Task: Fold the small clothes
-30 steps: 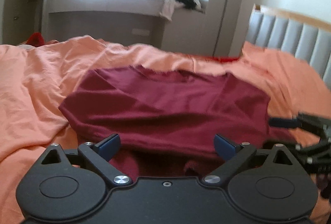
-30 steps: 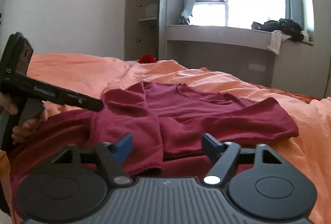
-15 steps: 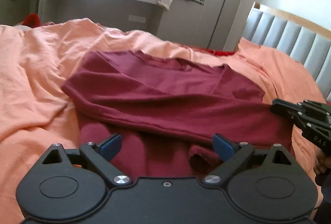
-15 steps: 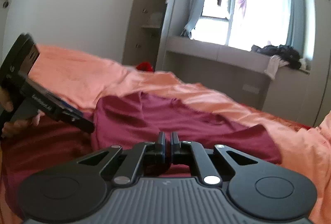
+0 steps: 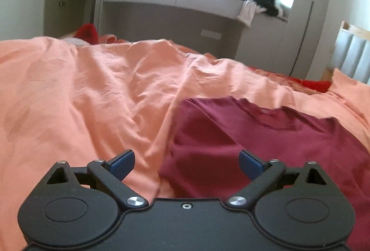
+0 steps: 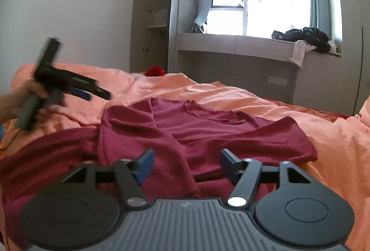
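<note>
A maroon shirt (image 6: 208,133) lies spread on the orange bed sheet (image 6: 254,100), one sleeve folded in over its body. My right gripper (image 6: 186,158) hovers low over the shirt's near part; its jaws are opening and the pads press on nothing, with cloth only lying below them. In the left wrist view the shirt (image 5: 266,135) is at the right. My left gripper (image 5: 186,158) stands open over the shirt's left edge and the bare sheet (image 5: 92,100), holding nothing. The right wrist view shows the left gripper (image 6: 92,93) blurred at the left, in a hand (image 6: 30,93).
A grey window bench (image 6: 254,47) with a pile of dark clothes (image 6: 303,39) runs behind the bed. An open wardrobe (image 6: 152,19) stands at the back left. A red item (image 6: 155,70) sits at the bed's far edge. A padded headboard (image 5: 353,58) is at the right.
My left gripper swung left, off the shirt's middle towards its left edge and the sheet. The right jaws were shut half a second ago and now stand apart again.
</note>
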Action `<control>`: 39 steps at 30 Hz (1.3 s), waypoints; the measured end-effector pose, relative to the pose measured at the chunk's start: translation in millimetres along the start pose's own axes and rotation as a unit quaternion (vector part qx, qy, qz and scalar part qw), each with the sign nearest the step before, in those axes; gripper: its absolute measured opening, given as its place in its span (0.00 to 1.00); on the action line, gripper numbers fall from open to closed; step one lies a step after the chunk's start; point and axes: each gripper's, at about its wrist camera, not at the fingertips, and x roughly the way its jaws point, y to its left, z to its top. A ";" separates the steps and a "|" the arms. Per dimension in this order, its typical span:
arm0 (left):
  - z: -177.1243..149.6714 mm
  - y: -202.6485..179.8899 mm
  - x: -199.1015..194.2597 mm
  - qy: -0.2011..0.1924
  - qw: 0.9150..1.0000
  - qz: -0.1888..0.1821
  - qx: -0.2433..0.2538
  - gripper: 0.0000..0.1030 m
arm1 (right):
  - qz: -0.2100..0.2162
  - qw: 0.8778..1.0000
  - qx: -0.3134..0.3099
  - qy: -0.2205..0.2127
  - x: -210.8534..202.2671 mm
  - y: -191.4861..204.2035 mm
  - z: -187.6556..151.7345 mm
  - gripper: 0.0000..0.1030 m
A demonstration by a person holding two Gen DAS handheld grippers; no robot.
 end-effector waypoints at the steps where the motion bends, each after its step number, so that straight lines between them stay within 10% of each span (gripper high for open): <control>1: 9.1 2.3 15.5 0.011 1.000 0.004 -0.003 0.94 | 0.003 1.000 0.003 0.000 1.0 -0.6 0.4 0.79; 7: 33.9 11.3 87.7 0.068 0.998 0.010 -0.008 0.71 | 0.014 1.000 0.003 0.016 12.1 0.6 -5.2 0.88; 12: 34.0 10.7 106.8 0.077 0.997 -0.015 -0.011 0.03 | 0.019 0.999 0.016 0.021 20.0 -2.8 -8.3 0.92; 22: 32.3 37.9 105.3 0.033 0.998 0.013 -0.045 0.05 | 0.012 1.000 0.007 0.011 19.6 1.8 -10.9 0.92; 30: 25.1 54.0 65.9 0.043 0.996 -0.030 -0.065 0.53 | 0.013 1.000 -0.002 0.010 18.5 4.0 -9.4 0.94; 34: 11.5 46.8 54.3 0.075 0.996 -0.039 -0.035 0.45 | 0.014 1.000 -0.003 0.011 18.7 4.6 -9.9 0.94; 36: 4.0 44.6 58.1 0.111 0.993 -0.020 -0.025 0.17 | 0.013 1.000 -0.004 0.012 19.1 5.3 -10.6 0.95; 39: -3.8 49.9 58.3 0.121 0.992 -0.002 -0.036 0.17 | 0.012 1.000 -0.005 0.013 19.9 5.3 -11.5 0.95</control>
